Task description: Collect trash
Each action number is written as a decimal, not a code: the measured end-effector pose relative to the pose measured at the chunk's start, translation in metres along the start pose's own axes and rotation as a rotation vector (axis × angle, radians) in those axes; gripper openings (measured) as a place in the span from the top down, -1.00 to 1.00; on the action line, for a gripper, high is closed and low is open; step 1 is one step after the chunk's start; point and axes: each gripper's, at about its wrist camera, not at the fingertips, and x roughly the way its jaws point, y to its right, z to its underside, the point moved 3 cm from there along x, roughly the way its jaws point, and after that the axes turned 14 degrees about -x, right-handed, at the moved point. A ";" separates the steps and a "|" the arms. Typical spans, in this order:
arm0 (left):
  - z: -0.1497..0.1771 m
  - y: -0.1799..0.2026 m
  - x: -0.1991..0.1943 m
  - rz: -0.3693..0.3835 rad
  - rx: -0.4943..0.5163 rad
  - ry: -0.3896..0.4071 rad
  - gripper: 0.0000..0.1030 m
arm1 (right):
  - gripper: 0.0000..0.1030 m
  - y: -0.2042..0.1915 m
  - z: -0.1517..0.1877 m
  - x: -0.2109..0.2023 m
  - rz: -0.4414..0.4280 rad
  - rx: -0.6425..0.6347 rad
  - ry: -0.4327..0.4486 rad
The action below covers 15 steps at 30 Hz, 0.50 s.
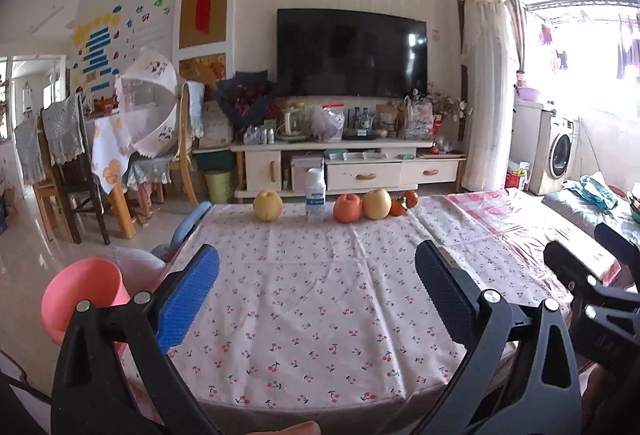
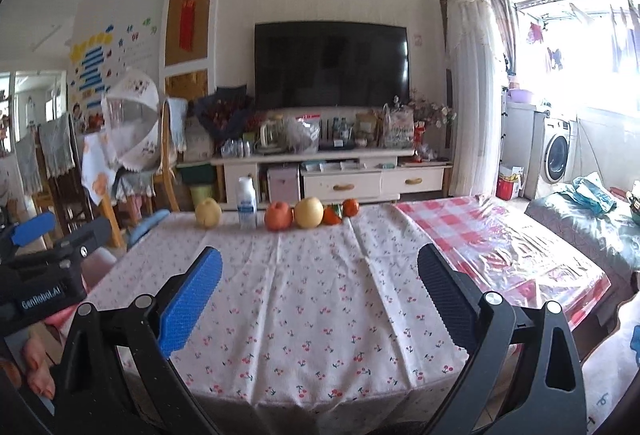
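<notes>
both grippers, left gripper point(image 1: 316, 295) and right gripper point(image 2: 320, 295), we hold spread wide with nothing between the ribbed pads. at the cherry-print tablecloth point(image 1: 320, 315)'s far edge we see a clear plastic bottle point(image 1: 315, 195) upright among round fruit point(image 1: 362, 205).

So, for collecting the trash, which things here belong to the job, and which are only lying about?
Likely belong to the job:
- plastic bottle, upright at the table's far edge
- pink bin, beside the table's left corner
- left gripper and right gripper, both open and empty

Only lying about:
- two yellow pears
- apple
- small orange fruits
</notes>
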 end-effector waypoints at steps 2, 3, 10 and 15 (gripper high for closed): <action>0.000 0.001 -0.004 0.004 0.008 0.006 -0.92 | -0.88 0.003 -0.004 -0.007 0.007 0.008 0.023; -0.001 0.002 -0.007 0.006 0.013 0.014 -0.92 | -0.88 0.004 -0.006 -0.010 0.009 0.009 0.030; -0.001 0.008 -0.019 0.022 0.043 0.037 -0.92 | -0.88 0.006 -0.013 -0.026 0.035 0.004 0.059; -0.001 0.006 -0.023 0.017 0.037 0.031 -0.92 | -0.88 0.005 -0.014 -0.029 0.049 -0.004 0.051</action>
